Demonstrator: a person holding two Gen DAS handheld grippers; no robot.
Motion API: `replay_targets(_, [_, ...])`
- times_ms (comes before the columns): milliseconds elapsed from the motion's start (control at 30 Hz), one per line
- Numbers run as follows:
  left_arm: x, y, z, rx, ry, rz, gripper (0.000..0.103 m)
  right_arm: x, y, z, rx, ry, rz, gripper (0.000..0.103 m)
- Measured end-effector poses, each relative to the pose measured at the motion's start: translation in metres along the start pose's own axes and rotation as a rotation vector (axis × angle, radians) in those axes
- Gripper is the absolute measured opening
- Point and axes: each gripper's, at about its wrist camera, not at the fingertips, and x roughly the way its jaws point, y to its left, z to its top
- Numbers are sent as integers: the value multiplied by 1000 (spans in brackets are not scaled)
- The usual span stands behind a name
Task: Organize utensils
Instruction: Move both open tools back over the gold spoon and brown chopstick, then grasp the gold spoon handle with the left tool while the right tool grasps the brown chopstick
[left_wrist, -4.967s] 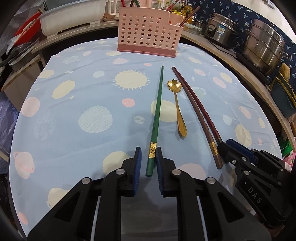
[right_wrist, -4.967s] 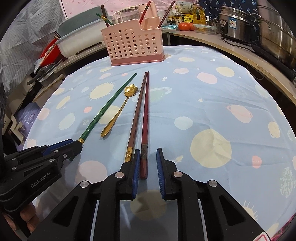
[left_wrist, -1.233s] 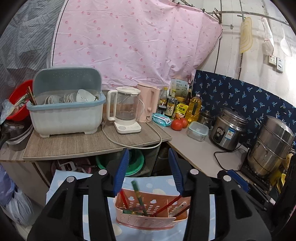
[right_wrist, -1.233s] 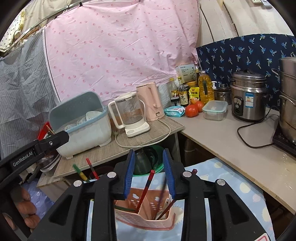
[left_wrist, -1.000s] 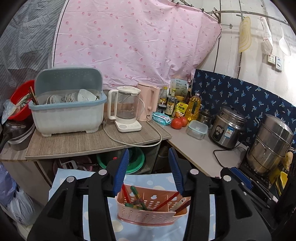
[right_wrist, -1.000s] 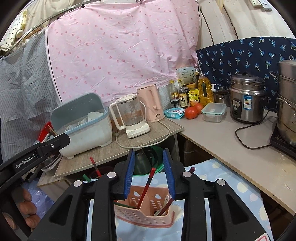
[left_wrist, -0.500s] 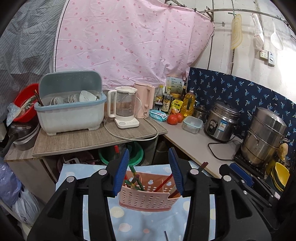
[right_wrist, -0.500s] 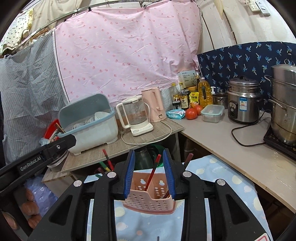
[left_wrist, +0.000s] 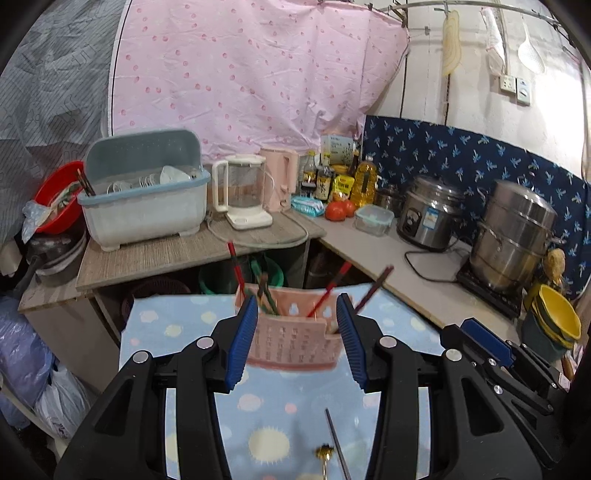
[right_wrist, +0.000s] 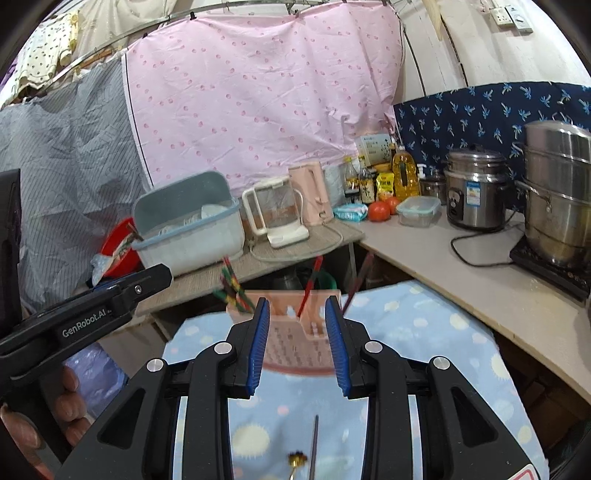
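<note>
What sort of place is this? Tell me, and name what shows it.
Likely a home kitchen: a rice cooker and steamer pot on the counter, a dish rack, oil bottle, and a utensil basket.

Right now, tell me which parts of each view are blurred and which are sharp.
Left wrist view: the pink utensil basket and its chopsticks are smeared by motion, the left hand-held gripper stays crisp, and fisheye bending curves the counter edge. Right wrist view: the same basket is blurred, the right hand-held gripper sharp, and the corners fall off to black.
</note>
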Motion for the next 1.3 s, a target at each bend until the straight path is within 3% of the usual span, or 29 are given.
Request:
replay_targets(267, [7, -2, -86, 30, 156, 3, 42, -7, -8, -95, 23, 185, -5, 31])
replay_targets(667, [12, 10, -197, -52, 355, 21, 42, -8, -13, -204, 36, 401, -32, 31])
replay_targets(933, [9, 18, -230, -85, 406, 27, 42, -5, -9, -236, 18, 455, -40, 31])
replay_targets(1300, [12, 18, -247, -94, 447, 29, 42, -2, -4, -244, -10, 459, -45, 27])
